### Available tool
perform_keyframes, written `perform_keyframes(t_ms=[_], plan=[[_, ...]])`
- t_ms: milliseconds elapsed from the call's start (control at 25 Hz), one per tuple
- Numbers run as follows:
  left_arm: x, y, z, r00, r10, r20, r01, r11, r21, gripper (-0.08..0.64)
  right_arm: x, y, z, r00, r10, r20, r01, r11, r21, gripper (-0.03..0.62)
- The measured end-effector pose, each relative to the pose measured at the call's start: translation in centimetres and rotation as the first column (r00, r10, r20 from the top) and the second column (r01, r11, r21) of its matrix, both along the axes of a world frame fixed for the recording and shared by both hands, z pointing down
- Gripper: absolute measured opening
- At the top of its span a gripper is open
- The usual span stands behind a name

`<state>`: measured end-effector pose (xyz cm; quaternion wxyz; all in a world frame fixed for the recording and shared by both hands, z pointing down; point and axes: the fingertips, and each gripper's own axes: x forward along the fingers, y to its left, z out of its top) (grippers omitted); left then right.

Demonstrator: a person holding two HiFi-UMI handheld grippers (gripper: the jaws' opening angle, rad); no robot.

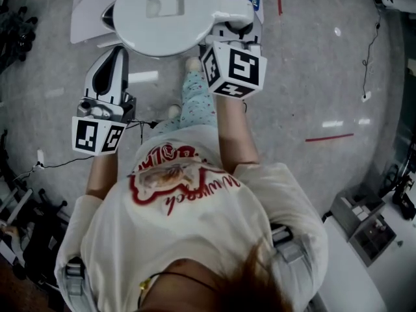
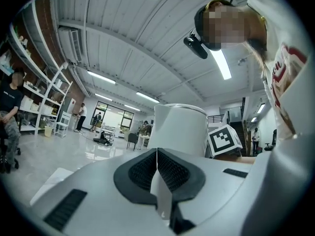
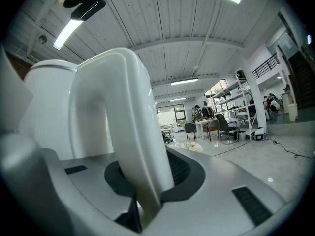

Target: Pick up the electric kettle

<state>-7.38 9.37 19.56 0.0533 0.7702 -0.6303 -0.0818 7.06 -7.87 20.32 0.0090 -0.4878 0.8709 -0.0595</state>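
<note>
The white electric kettle (image 1: 166,12) is seen from above in the head view, lid up, off the floor. My right gripper (image 1: 233,30) is shut on its curved white handle (image 3: 118,122); the handle fills the gap between the dark pads (image 3: 184,173), with the kettle body (image 3: 47,112) to the left. My left gripper (image 1: 119,52) sits beside the kettle's left side. Its pads (image 2: 140,171) meet in a thin line with nothing held. In the left gripper view the kettle body (image 2: 179,129) rises just ahead, and the right gripper's marker cube (image 2: 225,139) shows behind it.
White sheets (image 1: 91,8) lie on the grey floor under the kettle. Red tape lines (image 1: 329,137) mark the floor on the right, and a cable (image 1: 65,163) runs along it on the left. Equipment boxes (image 1: 364,223) stand at lower right. A seated person (image 2: 7,117) and shelves (image 2: 47,107) are far left.
</note>
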Motion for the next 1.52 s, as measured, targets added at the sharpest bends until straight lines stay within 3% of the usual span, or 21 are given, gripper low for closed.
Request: perform_keyframes(t_ms=[440,920,1240,1520], plan=[[3.7,6.8,-2.6,0.998,0.059,0.003,-0.059,0.997,0.041,0.014,4.6,8.0,-2.7,1.000,0.026,0.005,-0.026,1.000,0.013,0.066],[7.0,9.8,-3.6,0.998,0.059,-0.029,-0.058,0.997,0.049,0.014,7.1,11.2,-4.9,1.000,0.011,0.011,-0.011,0.999,0.032,0.066],[9.5,10.7,-3.8,0.998,0.070,-0.005,-0.069,0.995,0.070,0.013,9.8,12.7,-4.1,0.999,0.023,0.028,-0.023,0.999,0.024,0.066],[12.1,12.5,-4.3,1.000,0.022,0.021,-0.024,0.997,0.076,0.014,12.1,13.9,-4.2,0.999,-0.026,0.041,0.024,0.999,0.032,0.066]])
